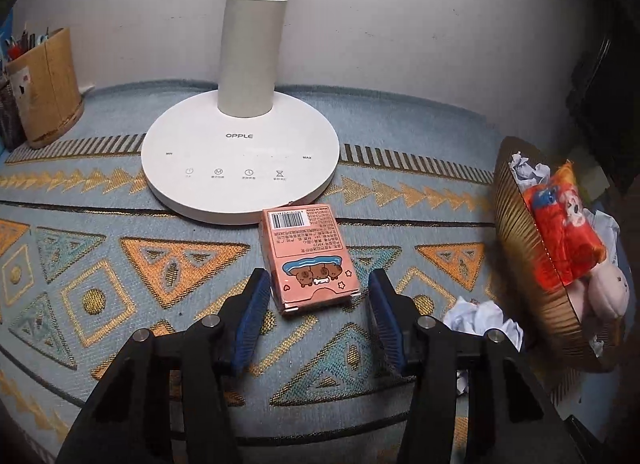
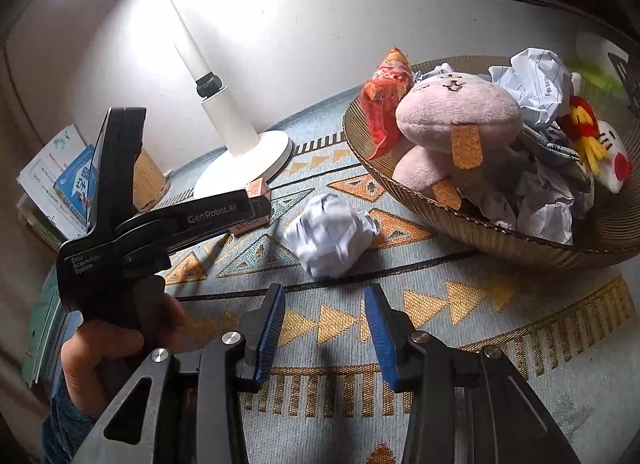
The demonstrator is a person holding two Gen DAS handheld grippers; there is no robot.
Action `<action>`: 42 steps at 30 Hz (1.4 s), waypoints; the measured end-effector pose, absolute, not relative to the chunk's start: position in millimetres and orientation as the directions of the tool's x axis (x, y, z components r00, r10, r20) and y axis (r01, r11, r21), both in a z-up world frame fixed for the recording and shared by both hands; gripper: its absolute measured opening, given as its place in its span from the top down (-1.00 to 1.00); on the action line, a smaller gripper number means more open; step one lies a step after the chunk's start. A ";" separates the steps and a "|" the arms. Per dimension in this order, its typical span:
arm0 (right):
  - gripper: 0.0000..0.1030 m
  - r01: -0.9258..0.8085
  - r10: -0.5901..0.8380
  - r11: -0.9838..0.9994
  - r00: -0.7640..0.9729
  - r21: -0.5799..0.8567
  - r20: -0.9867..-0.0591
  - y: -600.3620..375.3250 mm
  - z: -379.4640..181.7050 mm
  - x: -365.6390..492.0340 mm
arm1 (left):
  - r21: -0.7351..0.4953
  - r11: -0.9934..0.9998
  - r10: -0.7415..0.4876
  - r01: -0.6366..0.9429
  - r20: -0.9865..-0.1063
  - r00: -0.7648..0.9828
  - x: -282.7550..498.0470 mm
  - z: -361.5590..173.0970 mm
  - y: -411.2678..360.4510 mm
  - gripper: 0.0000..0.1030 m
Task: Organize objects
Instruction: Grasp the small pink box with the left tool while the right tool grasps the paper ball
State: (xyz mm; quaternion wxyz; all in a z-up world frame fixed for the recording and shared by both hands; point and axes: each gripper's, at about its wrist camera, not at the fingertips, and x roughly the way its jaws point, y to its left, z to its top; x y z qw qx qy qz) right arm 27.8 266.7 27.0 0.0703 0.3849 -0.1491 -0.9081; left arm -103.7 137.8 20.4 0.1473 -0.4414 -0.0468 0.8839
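Note:
A pink card box (image 1: 308, 252) with a barcode and cartoon animals lies flat on the patterned cloth, just in front of the lamp base. My left gripper (image 1: 318, 284) straddles its near end; the left pad sits close to the box's side and a gap shows at the right pad. In the right wrist view the left gripper (image 2: 256, 203) is held by a hand, its tips at the pink box (image 2: 258, 187). A crumpled white paper ball (image 2: 330, 236) lies ahead of my right gripper (image 2: 324, 296), which stands open with nothing between its fingers.
A white lamp base (image 1: 240, 151) stands behind the box. A ribbed brown basket (image 2: 440, 207) at the right holds plush toys, a red packet and crumpled paper. The paper ball (image 1: 480, 320) lies beside the basket. A tan pen holder (image 1: 48, 87) stands far left.

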 end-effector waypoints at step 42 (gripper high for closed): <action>0.22 0.201 -0.361 -0.931 -0.622 0.304 -0.695 230.3 38.9 23.1 | -0.212 -0.945 0.324 -0.249 -0.705 -0.631 20.0 30.6 37.1 0.28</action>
